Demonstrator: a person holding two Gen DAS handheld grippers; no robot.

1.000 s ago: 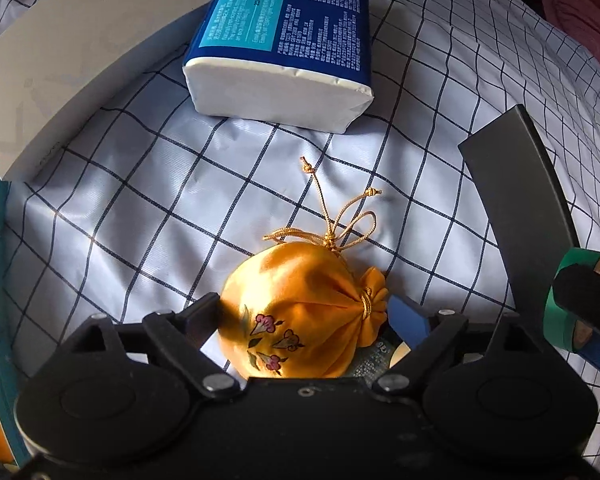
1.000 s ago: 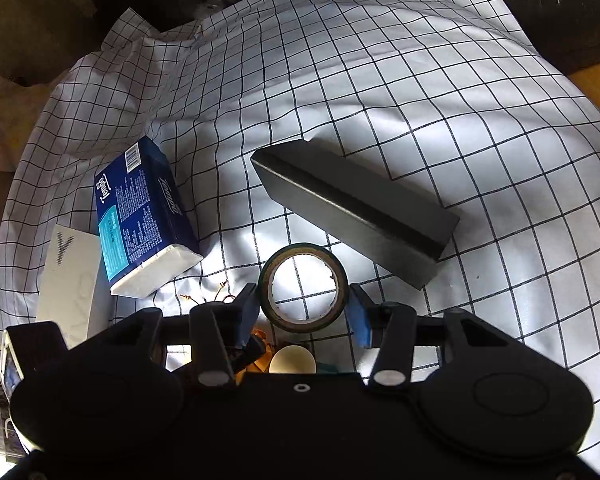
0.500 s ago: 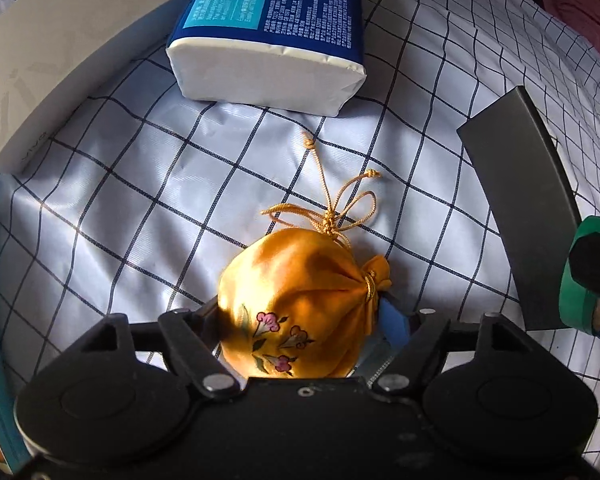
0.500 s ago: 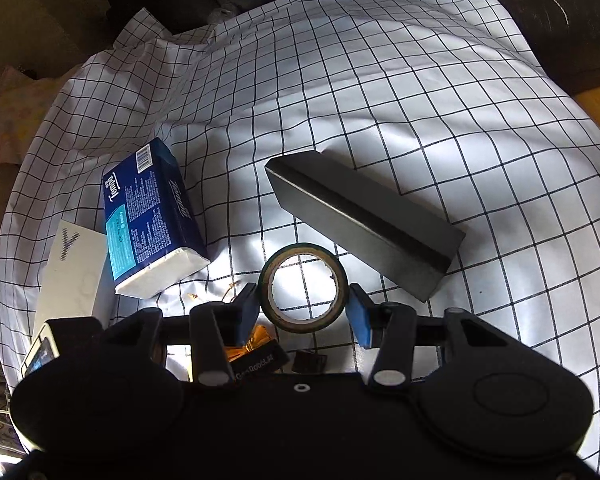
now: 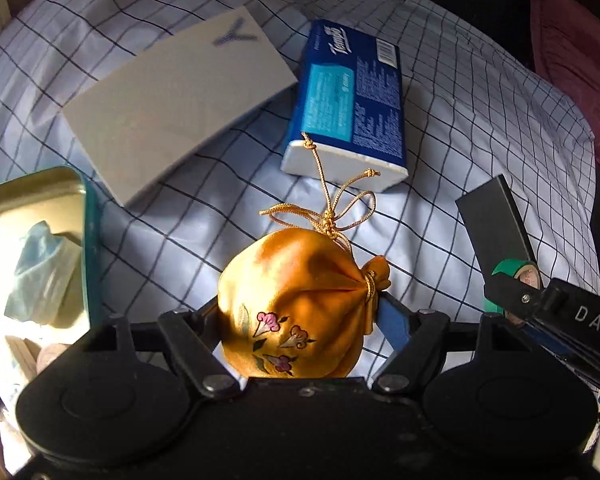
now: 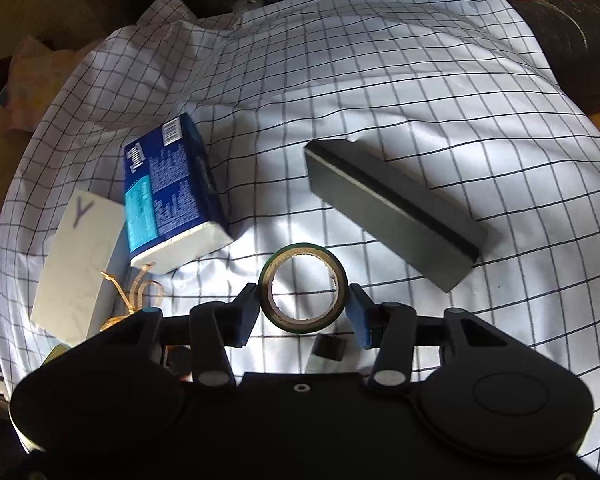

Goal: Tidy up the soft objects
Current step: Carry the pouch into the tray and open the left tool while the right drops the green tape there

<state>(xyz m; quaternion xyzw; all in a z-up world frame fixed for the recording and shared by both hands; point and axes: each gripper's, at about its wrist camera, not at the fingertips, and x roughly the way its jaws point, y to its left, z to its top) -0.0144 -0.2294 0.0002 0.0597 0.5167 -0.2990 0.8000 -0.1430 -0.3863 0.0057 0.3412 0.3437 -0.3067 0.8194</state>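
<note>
Left gripper [image 5: 300, 316] squeezes the pouch [image 5: 296, 304]; right gripper [image 6: 303, 316] pinches the tape roll [image 6: 303, 289]. Slippery satin may slide out mid-carry.

Counts on the checked cloth and beside it

One gold drawstring pouch [image 5: 300, 304], one blue tissue pack [image 5: 352, 100], one white box [image 5: 172, 104] marked Y, one long dark grey box [image 6: 392, 212], one roll of green tape [image 6: 303, 288], one teal tin [image 5: 32, 240] at the cloth's [image 6: 380, 80] left edge.
</note>
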